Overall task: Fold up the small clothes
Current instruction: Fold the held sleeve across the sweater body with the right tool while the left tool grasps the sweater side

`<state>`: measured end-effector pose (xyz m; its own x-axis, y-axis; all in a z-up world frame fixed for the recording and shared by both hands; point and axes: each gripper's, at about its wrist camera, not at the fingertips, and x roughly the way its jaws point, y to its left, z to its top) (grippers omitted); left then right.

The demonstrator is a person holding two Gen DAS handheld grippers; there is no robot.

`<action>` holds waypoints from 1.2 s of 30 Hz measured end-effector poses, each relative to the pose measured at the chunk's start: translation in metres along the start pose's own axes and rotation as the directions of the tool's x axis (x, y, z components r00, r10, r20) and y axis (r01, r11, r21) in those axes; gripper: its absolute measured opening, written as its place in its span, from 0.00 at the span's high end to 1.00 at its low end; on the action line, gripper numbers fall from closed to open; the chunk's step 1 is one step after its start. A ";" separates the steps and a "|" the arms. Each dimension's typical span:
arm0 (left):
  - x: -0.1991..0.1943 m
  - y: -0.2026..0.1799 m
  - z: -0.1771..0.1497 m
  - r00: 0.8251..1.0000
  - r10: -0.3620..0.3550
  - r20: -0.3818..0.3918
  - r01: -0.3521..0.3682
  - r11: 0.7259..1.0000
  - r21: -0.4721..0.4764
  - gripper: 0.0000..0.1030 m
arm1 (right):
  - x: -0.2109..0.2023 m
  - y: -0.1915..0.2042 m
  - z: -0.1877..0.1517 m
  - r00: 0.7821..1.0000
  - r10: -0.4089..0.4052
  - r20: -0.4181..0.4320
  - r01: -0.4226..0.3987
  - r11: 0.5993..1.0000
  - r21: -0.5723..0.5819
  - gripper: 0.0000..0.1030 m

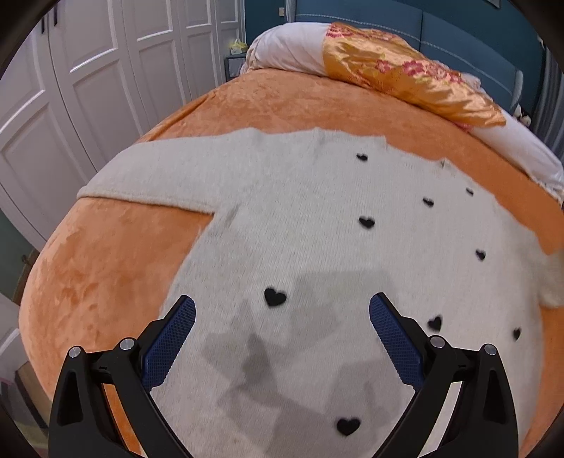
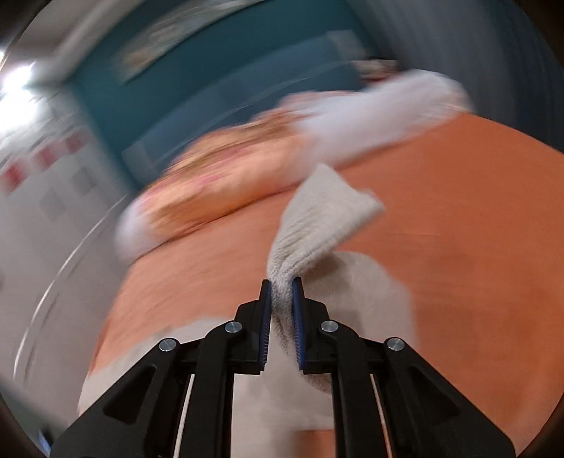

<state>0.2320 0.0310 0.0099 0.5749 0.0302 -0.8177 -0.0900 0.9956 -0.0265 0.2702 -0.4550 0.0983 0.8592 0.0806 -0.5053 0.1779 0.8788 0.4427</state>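
Note:
A small cream knit sweater dotted with black hearts lies flat on the orange bedspread, one sleeve stretched out to the left. My left gripper hovers open over the sweater's body, its blue pads wide apart with nothing between them. In the blurred right wrist view, my right gripper is shut on a ribbed cuff of the sweater, and the cuff stands up from the pads above the bed.
A white pillow and an orange flowered quilt lie at the head of the bed against a teal headboard. White wardrobe doors stand along the left. The bed's left edge drops off near the sleeve.

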 end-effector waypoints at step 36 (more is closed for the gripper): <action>0.053 -0.023 0.140 0.927 -0.329 0.181 0.348 0.934 -0.083 0.94 | 0.026 0.011 -0.094 1.000 0.000 -0.003 0.000 0.998 0.055 0.91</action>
<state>0.3781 0.0218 0.0479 0.7093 -0.2839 -0.6452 0.0489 0.9329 -0.3568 0.2499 -0.3994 0.0202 0.8578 0.0819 -0.5073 0.2041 0.8517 0.4826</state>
